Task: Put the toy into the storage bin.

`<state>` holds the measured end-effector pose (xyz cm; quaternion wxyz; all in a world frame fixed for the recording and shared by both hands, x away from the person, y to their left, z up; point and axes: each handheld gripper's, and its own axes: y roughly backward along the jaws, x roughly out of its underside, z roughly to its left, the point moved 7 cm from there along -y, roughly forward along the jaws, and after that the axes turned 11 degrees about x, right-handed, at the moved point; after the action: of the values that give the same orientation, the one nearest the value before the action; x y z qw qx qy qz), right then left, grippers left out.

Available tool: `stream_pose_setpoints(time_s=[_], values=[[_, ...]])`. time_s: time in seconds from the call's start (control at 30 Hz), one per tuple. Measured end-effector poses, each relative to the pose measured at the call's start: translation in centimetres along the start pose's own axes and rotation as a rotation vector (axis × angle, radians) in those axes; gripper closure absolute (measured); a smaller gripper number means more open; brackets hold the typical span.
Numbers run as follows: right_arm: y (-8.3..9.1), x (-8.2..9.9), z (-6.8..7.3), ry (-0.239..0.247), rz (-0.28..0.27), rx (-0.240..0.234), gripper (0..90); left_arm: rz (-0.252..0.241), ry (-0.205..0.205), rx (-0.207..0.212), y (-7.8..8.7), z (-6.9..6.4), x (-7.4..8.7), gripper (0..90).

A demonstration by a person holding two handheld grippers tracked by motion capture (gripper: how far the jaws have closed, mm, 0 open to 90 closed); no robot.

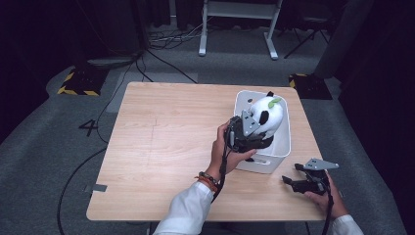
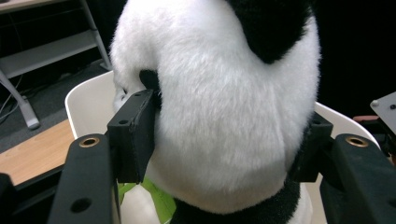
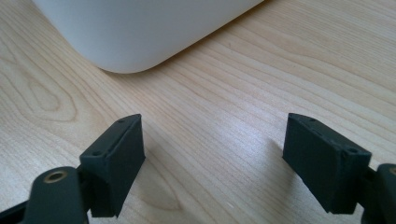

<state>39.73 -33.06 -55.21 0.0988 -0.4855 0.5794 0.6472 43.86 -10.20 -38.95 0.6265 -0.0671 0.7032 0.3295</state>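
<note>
— What is recorded of the main item?

— A black-and-white plush panda is seen at the white bin, its lower body inside the rim and its head above it. A green leaf-like piece is noted on the head. The bin stands at about three o'clock on the bench, near the right edge.

— How is the panda held?

— It is clamped by the left gripper. In the left gripper view the fingers are pressed into the white fur on both sides, spread roughly to the width of the toy's body. Green material is seen below the left finger.

— And the other gripper?

— The right gripper is held at about five o'clock, just off the bin's near corner, low over the wood. Its fingers are wide apart and nothing is gripped between them. Whether the bench is touched cannot be told.

— Surroundings?

— Grey carpet, trailing cables and a white frame at twelve o'clock are noted.
</note>
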Motion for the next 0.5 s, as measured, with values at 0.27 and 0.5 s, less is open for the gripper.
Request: stream_pose_setpoints(time_s=[0.27,0.5], values=[[0.00,0.00,0.00,0.000,0.000,0.000,20.4,0.039,-0.008,0.012,-0.22,-0.11,0.63,34.9],[0.00,0.00,0.00,0.000,0.000,0.000,20.4,0.075,-0.010,0.017,-0.38,-0.03,1.03,33.0]])
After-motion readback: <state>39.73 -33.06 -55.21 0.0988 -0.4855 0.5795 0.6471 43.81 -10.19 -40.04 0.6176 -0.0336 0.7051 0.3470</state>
